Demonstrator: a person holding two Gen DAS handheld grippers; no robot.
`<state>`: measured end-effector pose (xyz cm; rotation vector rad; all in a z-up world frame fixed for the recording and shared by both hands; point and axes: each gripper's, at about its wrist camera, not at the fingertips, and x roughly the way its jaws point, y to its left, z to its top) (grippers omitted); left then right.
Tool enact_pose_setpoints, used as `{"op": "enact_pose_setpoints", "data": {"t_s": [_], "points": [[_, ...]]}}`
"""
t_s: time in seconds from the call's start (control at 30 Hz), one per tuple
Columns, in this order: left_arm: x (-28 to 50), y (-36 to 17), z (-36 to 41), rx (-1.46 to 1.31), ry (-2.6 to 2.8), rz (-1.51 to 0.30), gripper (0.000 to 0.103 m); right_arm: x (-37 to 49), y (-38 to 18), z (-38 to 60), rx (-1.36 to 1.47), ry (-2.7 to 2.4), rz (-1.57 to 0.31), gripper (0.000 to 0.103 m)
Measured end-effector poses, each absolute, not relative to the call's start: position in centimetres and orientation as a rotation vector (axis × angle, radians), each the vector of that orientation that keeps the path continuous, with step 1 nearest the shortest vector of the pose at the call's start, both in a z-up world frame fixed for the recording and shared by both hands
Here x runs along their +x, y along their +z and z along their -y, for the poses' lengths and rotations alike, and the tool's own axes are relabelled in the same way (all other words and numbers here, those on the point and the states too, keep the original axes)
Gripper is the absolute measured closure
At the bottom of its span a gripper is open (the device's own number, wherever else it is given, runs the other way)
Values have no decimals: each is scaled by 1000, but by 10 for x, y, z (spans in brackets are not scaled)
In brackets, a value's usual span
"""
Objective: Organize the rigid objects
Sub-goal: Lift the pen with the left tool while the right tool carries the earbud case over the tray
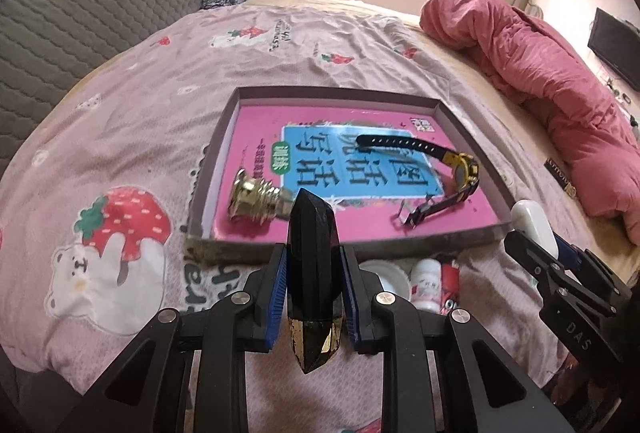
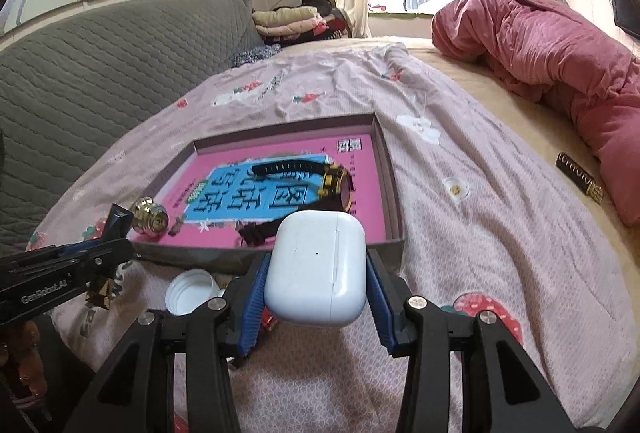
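**Black lipstick and white case held at the tray's near edge**

Black and gold, the lipstick [image 1: 314, 273] stands gripped between the blue pads of the left gripper [image 1: 313, 269], just short of the tray [image 1: 208, 169]. The right gripper [image 2: 316, 271] is clamped on a white earbud case [image 2: 316, 265], also at the tray's near wall.

Judging by this, the step in hand is carrying both pieces to the tray; next, each must be lifted over the low wall and lowered onto a bare patch of the pink book [image 1: 256, 121] lining it, clear of what lies there.

Counted: one tray, one book, one watch [image 1: 460, 169] and one brass knob [image 1: 256, 199] inside it. On the sheet [image 1: 160, 93] before the tray lie one white cap [image 2: 190, 291] and one small bottle [image 1: 428, 283]. Well apart, by the pink quilt [image 2: 560, 53], rests one dark tube [image 2: 580, 179].
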<state>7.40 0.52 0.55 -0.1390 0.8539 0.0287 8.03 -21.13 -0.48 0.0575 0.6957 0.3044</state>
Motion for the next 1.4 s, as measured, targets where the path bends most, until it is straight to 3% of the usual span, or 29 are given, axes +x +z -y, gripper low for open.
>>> {"op": "enact_pose_setpoints", "data": {"t_s": [1.4], "points": [[131,3,16,-84,-29,-818,78,124,0,223,99,292,-637,57]]}}
